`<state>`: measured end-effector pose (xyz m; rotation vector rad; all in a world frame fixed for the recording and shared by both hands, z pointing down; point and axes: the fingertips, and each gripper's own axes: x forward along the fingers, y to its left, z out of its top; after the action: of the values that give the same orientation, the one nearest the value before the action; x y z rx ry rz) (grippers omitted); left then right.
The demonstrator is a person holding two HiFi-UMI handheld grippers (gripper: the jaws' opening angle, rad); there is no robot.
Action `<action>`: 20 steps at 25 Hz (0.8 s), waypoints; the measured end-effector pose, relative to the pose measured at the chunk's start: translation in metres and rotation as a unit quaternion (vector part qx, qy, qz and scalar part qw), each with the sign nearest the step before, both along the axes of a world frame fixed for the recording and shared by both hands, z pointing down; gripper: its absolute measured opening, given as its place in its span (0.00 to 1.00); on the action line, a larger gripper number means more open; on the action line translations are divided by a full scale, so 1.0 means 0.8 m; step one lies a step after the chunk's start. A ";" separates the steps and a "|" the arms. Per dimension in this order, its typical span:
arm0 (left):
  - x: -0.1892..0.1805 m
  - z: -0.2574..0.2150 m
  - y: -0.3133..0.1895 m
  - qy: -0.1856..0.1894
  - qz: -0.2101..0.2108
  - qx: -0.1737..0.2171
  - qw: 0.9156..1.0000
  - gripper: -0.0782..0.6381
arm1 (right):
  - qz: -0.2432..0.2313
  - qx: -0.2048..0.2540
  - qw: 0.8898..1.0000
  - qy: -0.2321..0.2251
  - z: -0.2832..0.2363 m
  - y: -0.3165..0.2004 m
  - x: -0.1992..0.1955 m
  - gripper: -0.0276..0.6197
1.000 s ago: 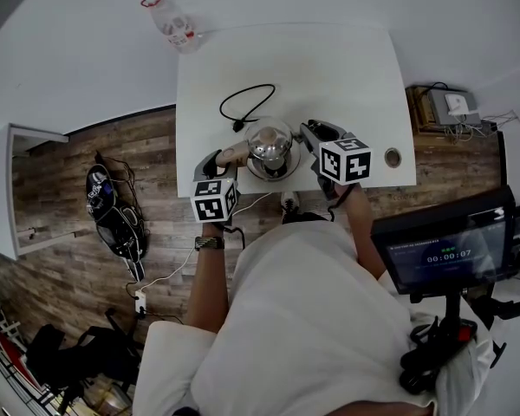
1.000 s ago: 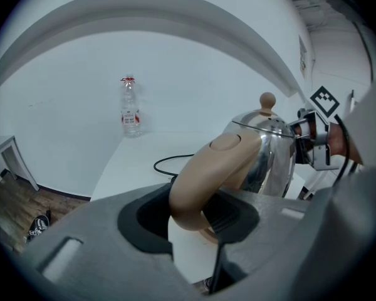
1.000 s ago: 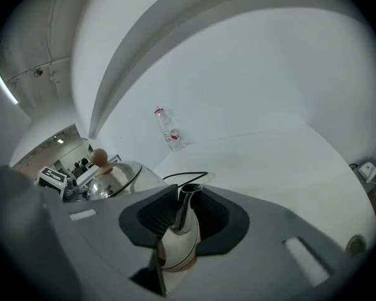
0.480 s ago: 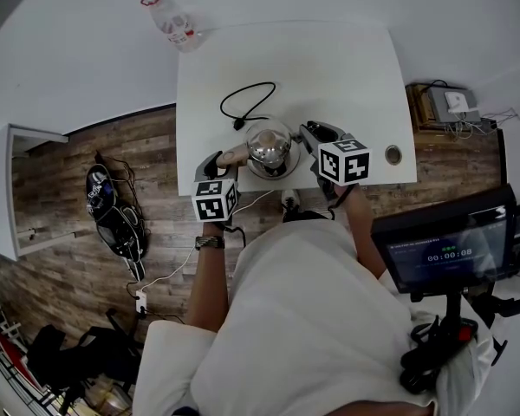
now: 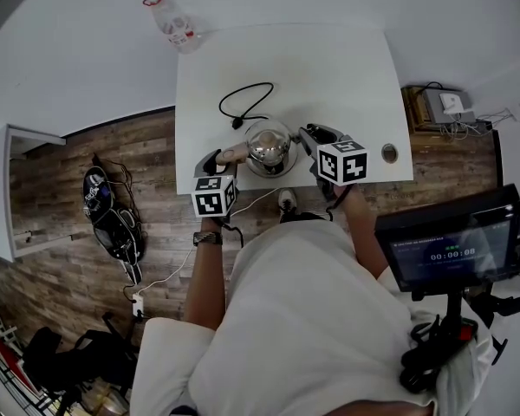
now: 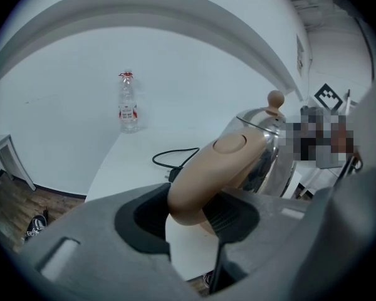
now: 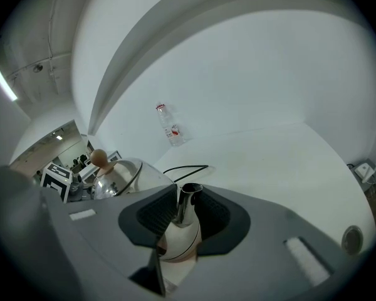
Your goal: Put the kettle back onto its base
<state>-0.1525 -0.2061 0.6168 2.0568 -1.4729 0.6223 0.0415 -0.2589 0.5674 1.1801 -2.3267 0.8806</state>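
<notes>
**A:** White surface (image 5: 329, 76), with a black cord (image 5: 247, 102) looped on it and a bottle (image 5: 175, 22) by the far corner. Where is the kettle (image 5: 267, 144)?

**B:** Near the front edge, directly over its base (image 5: 276, 172). A sliver of the base's rim shows on the near side.

**A:** Who has hold of it?

**B:** Both. The left gripper (image 6: 197, 209) has its fingers (image 6: 147, 217) about halfway closed, clamped on the beige handle (image 6: 219, 168). The right gripper (image 7: 183, 221) has its fingers (image 7: 155, 217) narrow around the spout (image 7: 187, 202).

**A:** Has anything shifted in the last second?

**B:** Hardly. From overhead the kettle and both hands sit where they were. The right fingers have just opened a touch, but the spout is still between them and its wider foot fills the gap.

**A:** So is it down?

**B:** Probably down, or very nearly. I can't tell from here whether the kettle is fully seated on the base. I'd say the carrying is over and what's left is letting go cleanly, the spout side first.
</notes>
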 end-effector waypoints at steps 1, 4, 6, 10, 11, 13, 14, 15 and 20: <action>0.001 0.000 -0.002 -0.001 0.002 0.000 1.000 0.32 | 0.000 -0.001 1.000 0.001 0.001 0.000 0.001 0.19; 0.001 0.001 -0.006 -0.003 0.005 0.001 1.000 0.32 | 0.002 -0.001 1.000 0.002 0.003 -0.001 0.003 0.22; 0.000 -0.001 -0.009 -0.001 0.005 0.006 1.000 0.36 | 0.002 -0.001 1.000 0.004 0.003 -0.002 0.003 0.24; 0.003 -0.009 -0.013 0.021 0.003 0.007 1.000 0.39 | 0.013 0.001 1.000 0.010 0.001 -0.006 0.010 0.26; 0.003 -0.010 -0.014 0.022 0.003 0.006 1.000 0.40 | 0.020 0.003 1.000 0.012 0.000 -0.008 0.014 0.27; 0.003 -0.010 -0.013 0.015 0.004 0.003 1.000 0.40 | 0.034 0.009 0.999 0.016 -0.004 -0.013 0.023 0.27; 0.002 -0.010 -0.013 0.011 0.005 0.001 1.000 0.40 | 0.039 0.012 0.999 0.017 -0.007 -0.015 0.027 0.27; 0.002 -0.010 -0.012 0.007 0.007 -0.001 1.000 0.41 | 0.043 0.015 0.999 0.017 -0.010 -0.017 0.030 0.27; -0.003 -0.018 -0.008 -0.018 0.018 -0.008 1.000 0.45 | 0.057 0.037 0.998 0.013 -0.032 -0.026 0.040 0.27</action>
<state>-0.1551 -0.2128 0.6020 2.0743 -1.4488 0.6866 0.0733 -0.2798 0.5418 1.3588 -2.3089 0.8180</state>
